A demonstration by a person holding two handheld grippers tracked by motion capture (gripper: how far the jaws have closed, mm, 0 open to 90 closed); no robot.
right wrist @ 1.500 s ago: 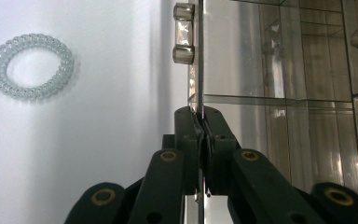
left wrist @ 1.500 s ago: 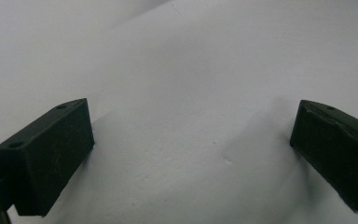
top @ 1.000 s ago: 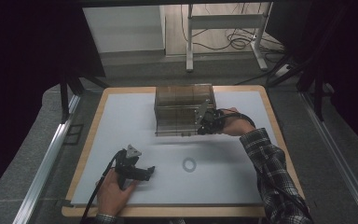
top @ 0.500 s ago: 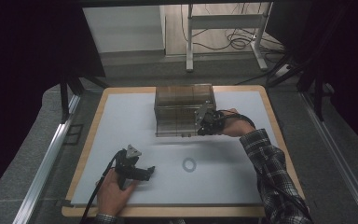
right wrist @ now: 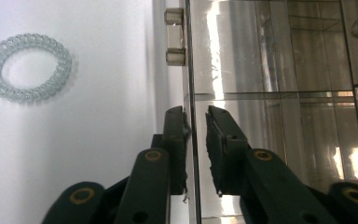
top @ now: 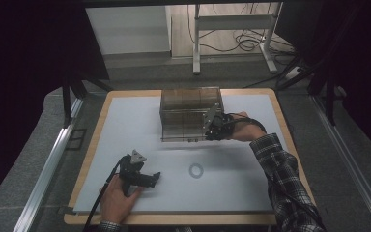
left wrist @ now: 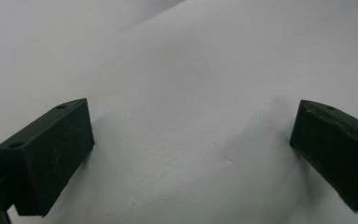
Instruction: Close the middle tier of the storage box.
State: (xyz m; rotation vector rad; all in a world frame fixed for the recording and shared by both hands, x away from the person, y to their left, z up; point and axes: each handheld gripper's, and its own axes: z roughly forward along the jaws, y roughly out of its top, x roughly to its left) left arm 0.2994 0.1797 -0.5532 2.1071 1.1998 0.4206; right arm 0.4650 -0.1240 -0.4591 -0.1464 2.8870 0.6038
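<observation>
High view, with both gripper views. The landmark is the clear plastic box, standing at the far middle of the white mat. The right gripper sits at the box's near right corner; in its own view its jaws straddle the thin front panel, one jaw outside the box and one inside. The jaws have just been opening: a narrow gap now shows between each pad and the panel, so the panel lies between them but appears no longer pinched. The panel's long axis runs straight away from the gripper, in line with the jaws, with its small hinge blocks farther along the same edge. The coiled hair tie lies flat on the mat in front of the box, apart from it and nearer the right gripper than the left. The left gripper rests on the mat well in front and to the left of the box, jaws wide apart and empty. Judged next: back the right gripper off along the panel's line.
</observation>
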